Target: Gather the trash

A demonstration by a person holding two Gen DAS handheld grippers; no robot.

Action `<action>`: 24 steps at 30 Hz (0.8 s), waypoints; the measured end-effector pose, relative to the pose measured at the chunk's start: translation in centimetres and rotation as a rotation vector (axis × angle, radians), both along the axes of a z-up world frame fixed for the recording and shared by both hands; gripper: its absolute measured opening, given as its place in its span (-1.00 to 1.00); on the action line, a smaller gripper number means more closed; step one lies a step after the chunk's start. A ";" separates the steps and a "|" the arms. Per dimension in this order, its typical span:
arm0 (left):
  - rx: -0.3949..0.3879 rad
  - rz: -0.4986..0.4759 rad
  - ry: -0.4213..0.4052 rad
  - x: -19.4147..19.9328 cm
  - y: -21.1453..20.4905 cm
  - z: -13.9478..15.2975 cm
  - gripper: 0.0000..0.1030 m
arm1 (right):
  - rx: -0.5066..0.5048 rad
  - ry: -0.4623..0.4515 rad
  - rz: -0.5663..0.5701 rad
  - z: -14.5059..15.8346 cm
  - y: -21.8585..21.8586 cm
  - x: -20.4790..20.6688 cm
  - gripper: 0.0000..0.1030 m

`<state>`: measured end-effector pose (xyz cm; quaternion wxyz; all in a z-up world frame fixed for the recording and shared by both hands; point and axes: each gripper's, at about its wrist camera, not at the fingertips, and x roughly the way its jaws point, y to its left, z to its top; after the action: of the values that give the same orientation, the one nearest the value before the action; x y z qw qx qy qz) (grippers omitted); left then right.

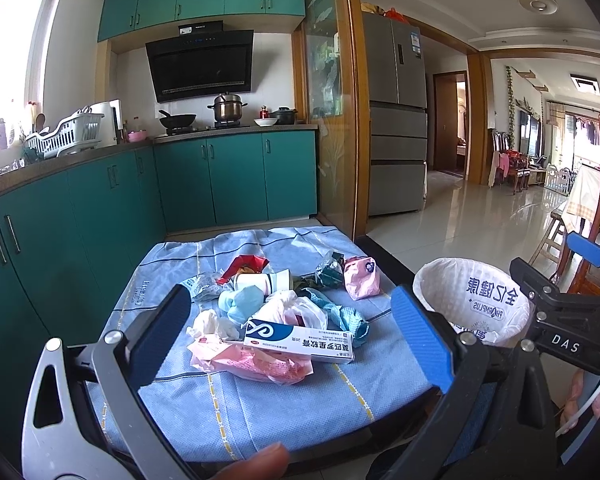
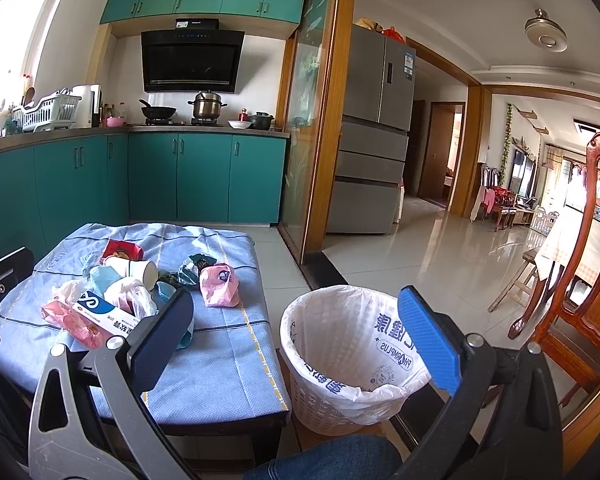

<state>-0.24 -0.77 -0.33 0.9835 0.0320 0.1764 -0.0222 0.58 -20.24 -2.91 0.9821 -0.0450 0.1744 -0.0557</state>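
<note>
Two wide-open, empty grippers, left [image 1: 292, 336] and right [image 2: 300, 340]; one lined bin [image 2: 352, 356], one ointment box [image 1: 300, 338]

Wooden chair [image 2: 588, 280] cut off rightward.

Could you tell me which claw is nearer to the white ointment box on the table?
Left. The left claw is open right in front of the ointment box, framing it. The right claw is open off to the side, over the lined waste basket.
</note>
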 end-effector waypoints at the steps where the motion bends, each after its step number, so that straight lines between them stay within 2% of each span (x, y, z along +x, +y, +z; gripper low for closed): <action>1: -0.001 0.000 0.000 0.0 0.0 0.0 0.94 | 0.001 0.000 0.000 0.0 0.0 0.0 0.94; 24: -0.012 0.018 0.025 1.0 1.0 0.1 0.94 | -0.016 -0.016 0.007 0.6 0.5 0.0 0.94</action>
<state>0.78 0.21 -0.23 0.9815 0.0245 0.1891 -0.0150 0.62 -19.74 -2.32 0.9832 -0.0530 0.1658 -0.0541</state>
